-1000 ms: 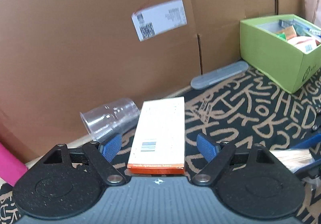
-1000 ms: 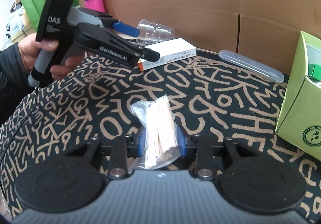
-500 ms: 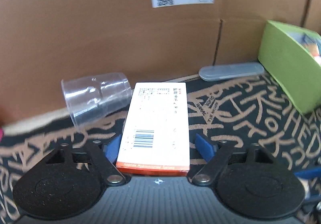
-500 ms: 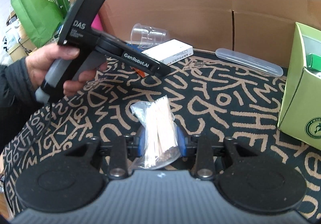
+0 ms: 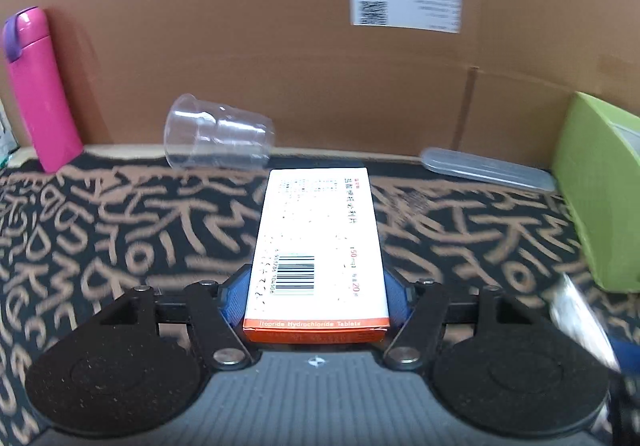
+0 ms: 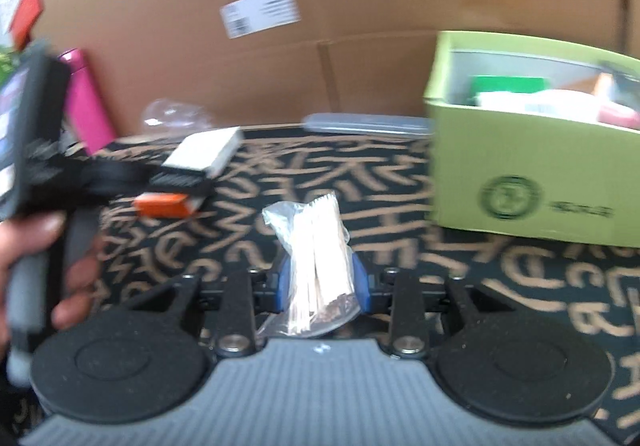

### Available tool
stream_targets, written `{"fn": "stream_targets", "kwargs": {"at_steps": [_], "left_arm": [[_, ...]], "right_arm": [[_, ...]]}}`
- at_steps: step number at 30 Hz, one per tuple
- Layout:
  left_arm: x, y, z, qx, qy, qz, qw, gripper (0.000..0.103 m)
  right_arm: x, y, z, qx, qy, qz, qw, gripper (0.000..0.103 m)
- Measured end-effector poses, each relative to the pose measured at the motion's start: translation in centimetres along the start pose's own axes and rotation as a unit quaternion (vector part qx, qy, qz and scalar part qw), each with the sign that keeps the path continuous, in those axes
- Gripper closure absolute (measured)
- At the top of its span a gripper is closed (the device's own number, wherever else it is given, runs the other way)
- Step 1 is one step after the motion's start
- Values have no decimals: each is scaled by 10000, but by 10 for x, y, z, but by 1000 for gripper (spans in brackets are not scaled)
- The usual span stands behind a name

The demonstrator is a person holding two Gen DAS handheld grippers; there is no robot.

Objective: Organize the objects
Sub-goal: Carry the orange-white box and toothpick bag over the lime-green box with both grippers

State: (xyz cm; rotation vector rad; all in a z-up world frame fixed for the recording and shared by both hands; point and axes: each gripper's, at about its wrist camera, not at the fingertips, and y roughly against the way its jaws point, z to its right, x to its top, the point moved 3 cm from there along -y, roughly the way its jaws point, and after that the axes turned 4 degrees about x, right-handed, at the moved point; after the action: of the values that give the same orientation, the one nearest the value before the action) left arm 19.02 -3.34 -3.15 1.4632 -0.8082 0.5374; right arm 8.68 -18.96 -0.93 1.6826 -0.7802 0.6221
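A white tablet box (image 5: pixel 316 230) with an orange end lies lengthwise on the patterned cloth, between my left gripper's (image 5: pixel 316 294) blue pads. The jaws are closing and the pads sit against the box's two long sides. In the right wrist view the same box (image 6: pixel 204 154) shows blurred in the left gripper (image 6: pixel 176 186), which a hand (image 6: pixel 24 246) holds. My right gripper (image 6: pixel 320 282) is shut on a clear bag of wooden sticks (image 6: pixel 316 238), held above the cloth.
A green cardboard box (image 6: pixel 532 166) with several items inside stands at the right. A clear plastic cup (image 5: pixel 218 138) lies on its side behind the tablet box. A pink bottle (image 5: pixel 40 94) stands at the far left, a long clear case (image 5: pixel 484 168) by the cardboard wall (image 5: pixel 280 26).
The left gripper's jaws have narrowed from wide apart to against the tablet box, and its view has levelled and swung left. The right gripper has swung right with the bag, bringing the green box closer.
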Motion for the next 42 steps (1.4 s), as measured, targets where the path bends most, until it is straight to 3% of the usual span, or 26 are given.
{"fn": "stream_targets", "kwargs": {"at_steps": [8, 19, 42], "left_arm": [[-47, 56, 37, -256, -51, 207, 9994, 34], [-72, 114, 73, -459, -313, 529, 9971, 34], [-59, 153, 141, -529, -967, 1045, 9884, 34]], "right_arm": [[-15, 25, 16, -248, -162, 137, 9995, 72], [-37, 79, 33, -349, -265, 342, 9985, 71], [-39, 146, 82, -285, -725, 911, 9928, 71]]}}
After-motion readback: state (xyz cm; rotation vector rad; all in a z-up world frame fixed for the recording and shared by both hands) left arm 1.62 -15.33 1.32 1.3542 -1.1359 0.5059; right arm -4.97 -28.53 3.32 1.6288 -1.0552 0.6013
